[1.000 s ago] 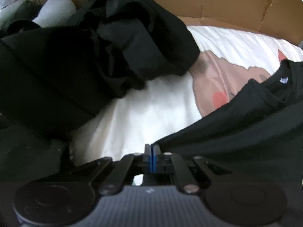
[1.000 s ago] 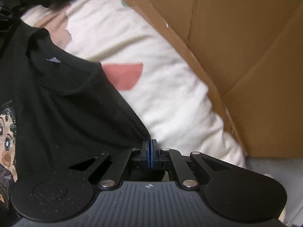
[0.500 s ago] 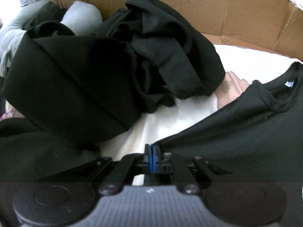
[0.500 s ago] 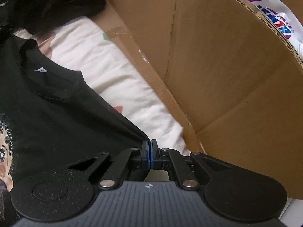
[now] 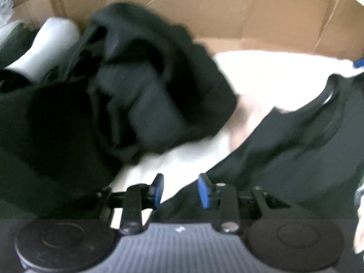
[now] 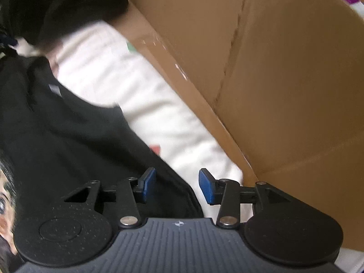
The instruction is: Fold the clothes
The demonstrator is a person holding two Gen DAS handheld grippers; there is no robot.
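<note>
Left gripper [image 5: 180, 190]: jaws opening; black T-shirt [image 5: 295, 150] edge seen between them, unpinched.
Right gripper [image 6: 177, 187]: jaws opening; T-shirt corner lies lower centre, released.

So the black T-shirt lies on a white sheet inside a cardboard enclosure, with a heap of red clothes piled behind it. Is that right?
Not quite. The heap of clothes behind the black T-shirt is black, not red, as the left wrist view shows. The rest holds: the T-shirt lies on the white sheet inside the cardboard enclosure.
</note>
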